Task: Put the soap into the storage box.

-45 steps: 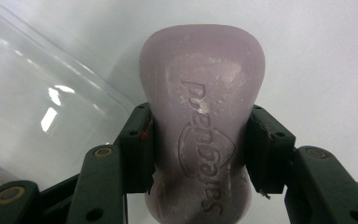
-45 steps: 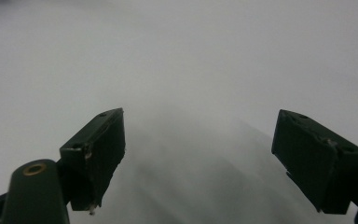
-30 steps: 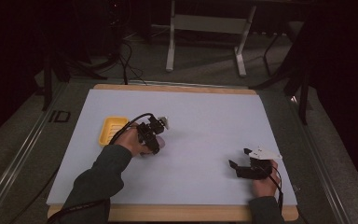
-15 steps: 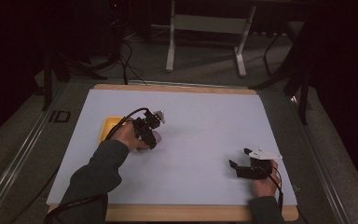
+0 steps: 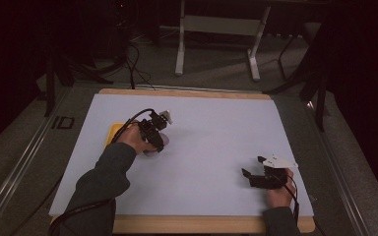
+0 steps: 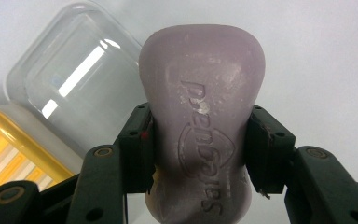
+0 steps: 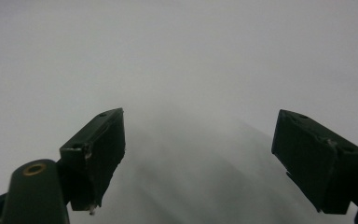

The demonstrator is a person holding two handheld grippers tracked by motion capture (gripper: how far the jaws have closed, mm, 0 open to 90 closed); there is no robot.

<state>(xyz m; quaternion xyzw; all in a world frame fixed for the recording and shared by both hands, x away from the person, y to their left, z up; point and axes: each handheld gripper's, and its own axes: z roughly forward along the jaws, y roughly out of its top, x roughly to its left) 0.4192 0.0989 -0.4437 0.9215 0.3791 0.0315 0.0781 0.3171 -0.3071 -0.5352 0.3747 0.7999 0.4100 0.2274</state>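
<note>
Soap bar (image 6: 200, 140), pale purple with an embossed brand mark: it sits clamped between the jaws of your left gripper (image 6: 199, 151), one pad pressing each side. Behind it lie a clear plastic lid (image 6: 70, 84) and, beside that, a yellow soap dish (image 6: 9, 149) on the white table mat (image 5: 211, 142). In the high view your left gripper (image 5: 152, 135) is just beside the yellow dish (image 5: 114, 132). Your right gripper (image 5: 256, 174) rests near the front right of the mat, jaws spread wide apart with nothing between them.
</note>
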